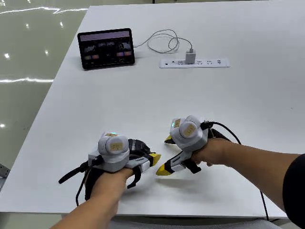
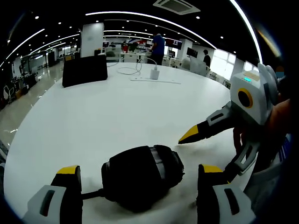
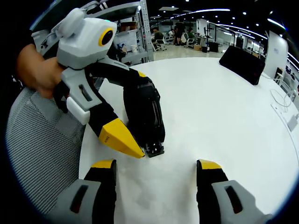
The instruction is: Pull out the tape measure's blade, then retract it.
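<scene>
Black tape measure (image 3: 142, 112) lies between the parted jaws of the left gripper (image 2: 140, 169), blade end (image 3: 154, 149) facing the open, empty right gripper (image 3: 155, 163).

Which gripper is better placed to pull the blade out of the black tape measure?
Probably the right gripper: its open jaws face the small end tab of the black plastic tape measure, not touching. The left gripper straddles its body with open jaws, placed to steady it.
</scene>
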{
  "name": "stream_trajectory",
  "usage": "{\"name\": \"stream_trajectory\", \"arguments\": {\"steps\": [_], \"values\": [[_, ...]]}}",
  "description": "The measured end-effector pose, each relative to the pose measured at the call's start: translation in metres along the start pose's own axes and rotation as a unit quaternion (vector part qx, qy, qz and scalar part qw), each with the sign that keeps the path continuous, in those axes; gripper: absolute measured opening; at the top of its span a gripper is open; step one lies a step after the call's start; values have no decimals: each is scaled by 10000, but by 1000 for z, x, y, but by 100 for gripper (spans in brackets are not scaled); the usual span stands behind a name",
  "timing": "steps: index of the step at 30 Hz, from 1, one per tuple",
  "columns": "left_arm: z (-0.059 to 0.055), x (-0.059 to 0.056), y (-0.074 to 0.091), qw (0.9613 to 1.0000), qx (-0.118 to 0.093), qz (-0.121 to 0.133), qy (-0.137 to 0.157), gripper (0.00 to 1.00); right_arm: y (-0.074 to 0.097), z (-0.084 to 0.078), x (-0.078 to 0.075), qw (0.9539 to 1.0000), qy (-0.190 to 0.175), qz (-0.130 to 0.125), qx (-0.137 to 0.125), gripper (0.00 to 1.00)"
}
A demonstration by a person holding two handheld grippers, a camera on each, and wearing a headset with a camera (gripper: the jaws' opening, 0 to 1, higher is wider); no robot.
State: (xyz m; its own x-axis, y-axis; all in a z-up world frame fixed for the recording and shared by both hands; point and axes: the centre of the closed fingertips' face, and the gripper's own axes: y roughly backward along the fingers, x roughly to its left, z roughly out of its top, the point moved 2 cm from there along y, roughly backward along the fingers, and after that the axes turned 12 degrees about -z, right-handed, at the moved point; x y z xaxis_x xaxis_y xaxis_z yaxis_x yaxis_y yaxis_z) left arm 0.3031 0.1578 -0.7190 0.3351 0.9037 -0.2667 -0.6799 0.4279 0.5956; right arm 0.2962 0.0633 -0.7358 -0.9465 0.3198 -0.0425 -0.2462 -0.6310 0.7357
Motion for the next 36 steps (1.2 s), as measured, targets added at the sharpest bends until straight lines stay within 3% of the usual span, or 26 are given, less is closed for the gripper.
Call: {"name": "stream_trajectory", "arguments": {"steps": [1, 2, 5, 9, 11, 17, 20, 23, 25, 26, 27, 29, 34, 35, 36], "values": [[-2, -5, -2, 9996, 19, -224, 197, 100, 1, 0, -1, 10000, -63, -12, 5, 68], [-2, -3, -1, 9996, 35, -195, 208, 100, 2, 0, -2, 9999, -100, -44, -9, 71], [-1, -3, 0, 9996, 57, -255, 105, 100, 5, 1, -4, 9998, -164, -133, -72, 78], [-1, -9, -1, 9982, 190, -559, -115, 100, 8, 1, -7, 9991, -299, -270, -125, 94], [3, -14, -1, 9967, 97, -792, -167, 100, 12, -1, -8, 9988, -342, -312, -143, 96], [7, -13, 2, 9952, 156, -891, -379, 100, 20, -11, -13, 9976, -494, -453, -160, 100], [6, -14, 4, 9938, 266, -956, -505, 100, 27, -14, -16, 9966, -553, -544, -287, 100], [7, -15, 8, 9906, 227, -1071, -817, 100, 36, -20, -19, 9955, -638, -634, -310, 100], [7, -10, 9, 9906, 179, -977, -942, 100, 40, -24, -23, 9944, -718, -693, -337, 100], [9, -3, 11, 9877, 132, -825, -1322, 100, 43, -27, -25, 9935, -788, -743, -353, 100], [6, -2, 11, 9855, 175, -853, -1454, 100, 45, -29, -26, 9930, -825, -773, -355, 100], [1, -1, 11, 9872, 254, -969, -1244, 100, 50, -35, -30, 9910, -909, -917, -352, 100], [2, 6, 19, 9872, 207, -1033, -1194, 100, 65, -49, -40, 9855, -1133, -1198, -406, 99], [1, 7, 19, 9869, 211, -1098, -1160, 100, 67, -52, -41, 9849, -1162, -1217, -398, 99], [3, 2, 21, 9857, 85, -1282, -1086, 100, 71, -57, -42, 9842, -1185, -1254, -395, 99]]}}
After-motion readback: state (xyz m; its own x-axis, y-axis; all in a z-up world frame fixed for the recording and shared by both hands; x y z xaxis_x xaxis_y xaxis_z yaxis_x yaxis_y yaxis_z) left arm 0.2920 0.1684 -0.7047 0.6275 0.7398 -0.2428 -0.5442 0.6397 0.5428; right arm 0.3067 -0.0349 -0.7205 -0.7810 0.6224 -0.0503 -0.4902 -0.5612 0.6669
